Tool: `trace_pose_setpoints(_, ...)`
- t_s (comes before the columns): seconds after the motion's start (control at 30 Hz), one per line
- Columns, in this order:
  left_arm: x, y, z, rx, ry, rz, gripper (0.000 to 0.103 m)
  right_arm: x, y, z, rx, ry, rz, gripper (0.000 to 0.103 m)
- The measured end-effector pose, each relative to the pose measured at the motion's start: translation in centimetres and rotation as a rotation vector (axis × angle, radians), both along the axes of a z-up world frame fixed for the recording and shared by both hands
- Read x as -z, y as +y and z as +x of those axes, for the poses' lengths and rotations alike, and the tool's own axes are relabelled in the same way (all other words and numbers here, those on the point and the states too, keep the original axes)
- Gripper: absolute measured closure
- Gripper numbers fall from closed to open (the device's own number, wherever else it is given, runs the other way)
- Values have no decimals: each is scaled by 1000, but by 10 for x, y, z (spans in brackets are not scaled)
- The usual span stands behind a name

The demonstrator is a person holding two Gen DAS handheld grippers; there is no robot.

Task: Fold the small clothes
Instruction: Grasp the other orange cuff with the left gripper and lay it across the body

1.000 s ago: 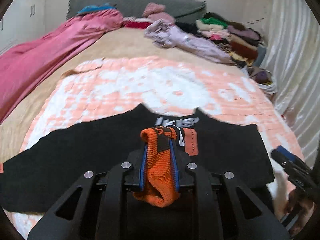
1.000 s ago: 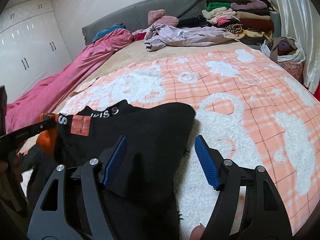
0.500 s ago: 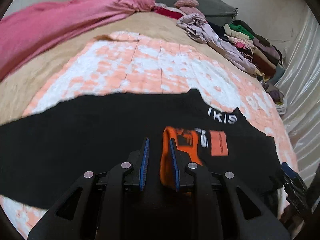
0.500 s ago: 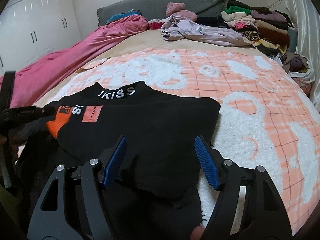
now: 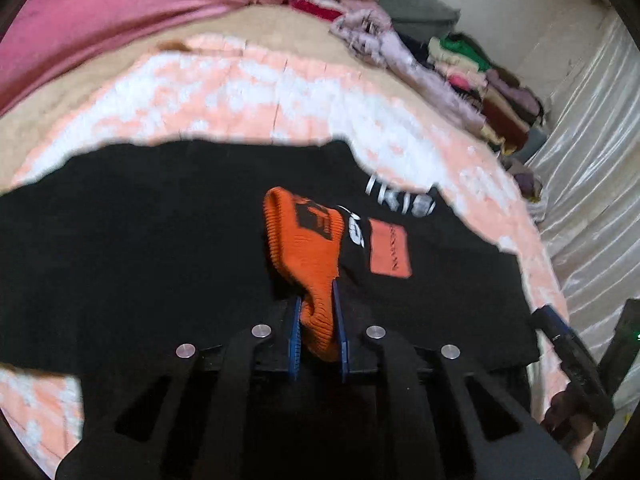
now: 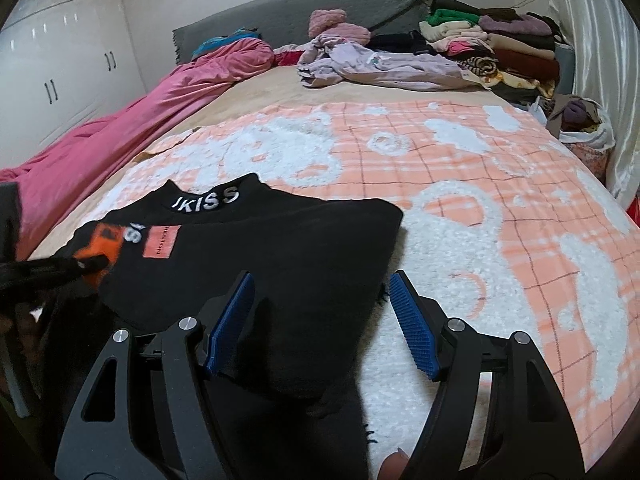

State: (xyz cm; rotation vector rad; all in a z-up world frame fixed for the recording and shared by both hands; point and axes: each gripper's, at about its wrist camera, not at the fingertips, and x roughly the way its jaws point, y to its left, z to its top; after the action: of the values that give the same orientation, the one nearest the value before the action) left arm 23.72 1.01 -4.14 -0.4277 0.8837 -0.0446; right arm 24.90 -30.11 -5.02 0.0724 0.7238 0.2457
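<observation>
Knitwear is what the left gripper (image 5: 316,320) is biting on: its blue pads are closing on the orange cuff (image 5: 308,248) of the black sweater (image 5: 160,240), the ribbed band standing up between them and flopping forward over the garment's chest. That gripper is angling steeply down at the bed, tipped a little to one side, so the orange-and-white blanket (image 5: 248,92) is sloping across its view. The right gripper (image 6: 322,320) is hovering lower on the sweater, also pitched downward, its jaws standing wide apart and gripping nothing; the left pad is sitting over black cloth, the right pad over the fluffy white patch of blanket just past the sweater's hem edge.

The sweater is lying spread across the near end of the blanket, toward its near left corner, collar lettering facing the headboard (image 6: 304,12).

The right wrist view is giving the sharper picture: white wardrobe doors (image 6: 60,60) on the left wall, the pink quilt (image 6: 132,120) running along the bed's left edge, a lilac garment (image 6: 380,68) and a stack of folded clothes (image 6: 500,44) at the far right corner. It is also catching the left gripper from the side, at the left rim, with the cuff in it. The left wrist view, blurred, is showing the cuff close up and an orange patch (image 5: 390,248) beside it.
</observation>
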Motion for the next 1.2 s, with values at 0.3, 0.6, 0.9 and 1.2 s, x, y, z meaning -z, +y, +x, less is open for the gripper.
trace_pose_setpoints(0.3,5,10,6,-2,35,106,89,5,17,-1,-40,2,-45,40)
trace_pose_setpoints(0.6,7,24,-1,-32,19,128,89,21,37,2,-96,70,-114,39)
trace_pose_setpoints(0.9,-23,29,-30,-89,-60,213,84,25,23,7,-67,114,-62,38)
trace_pose_setpoints(1.2,-28,-16,-25,49,-74,275,70,20,54,-7,-195,73,-65,38)
